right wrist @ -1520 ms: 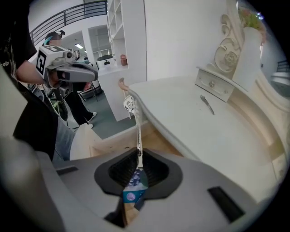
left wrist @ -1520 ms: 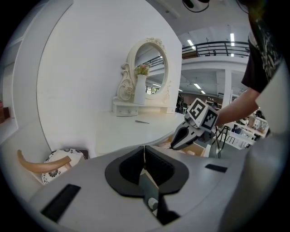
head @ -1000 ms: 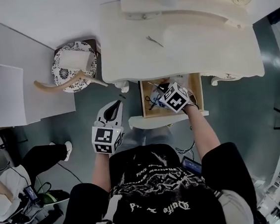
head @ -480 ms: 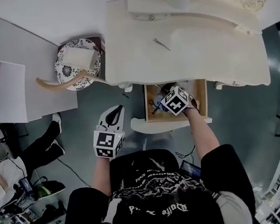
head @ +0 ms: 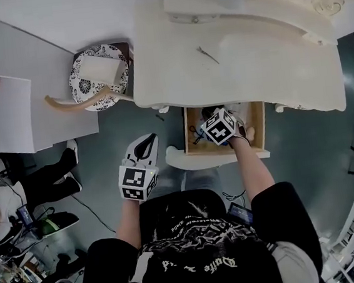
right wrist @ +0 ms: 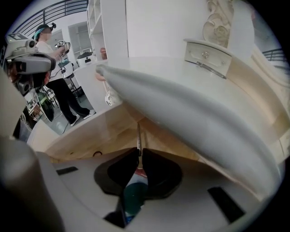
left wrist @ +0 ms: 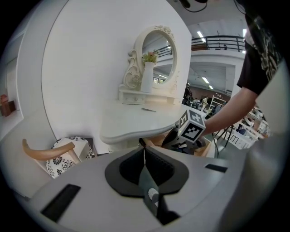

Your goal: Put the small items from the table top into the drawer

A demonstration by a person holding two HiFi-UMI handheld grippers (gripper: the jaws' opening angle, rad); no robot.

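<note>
A: Head view first?
B: Shows the right gripper [head: 210,114] low inside the open drawer [head: 257,126], just under the front edge of the table [head: 250,61]. Leaves the left gripper [head: 149,138] out over the floor [head: 119,131], well apart from the drawer, off to its left. Also one thin clip [head: 207,55] lying slantwise on the table, beyond the drawer, nearer the right gripper than the left.
A: Clamped on anything?
B: Cannot tell from up there; tips tucked under the marker cube [head: 218,127].
A: Left gripper view?
B: Fingers [left wrist: 124,170] pressed together on nothing. Looks across at the table edge, the clip on top, and the other gripper's cube dipping into the drawer.
A: Right gripper view?
B: Settles it: fingers [right wrist: 115,174] closed on a hairpin [right wrist: 138,136], pinched by its near end. Runs straight out ahead of the fingertips, long axis in line with them, free end aimed down toward the wooden bottom of the drawer, apparently not touching. Shows too a small dark ring [right wrist: 97,154] on that bottom, off to the left, not to be told apart from the head view.
A: Next?
B: Probably just parting the fingers, so as to drop the hairpin inside. Then likely up for the clip, with the right.
</note>
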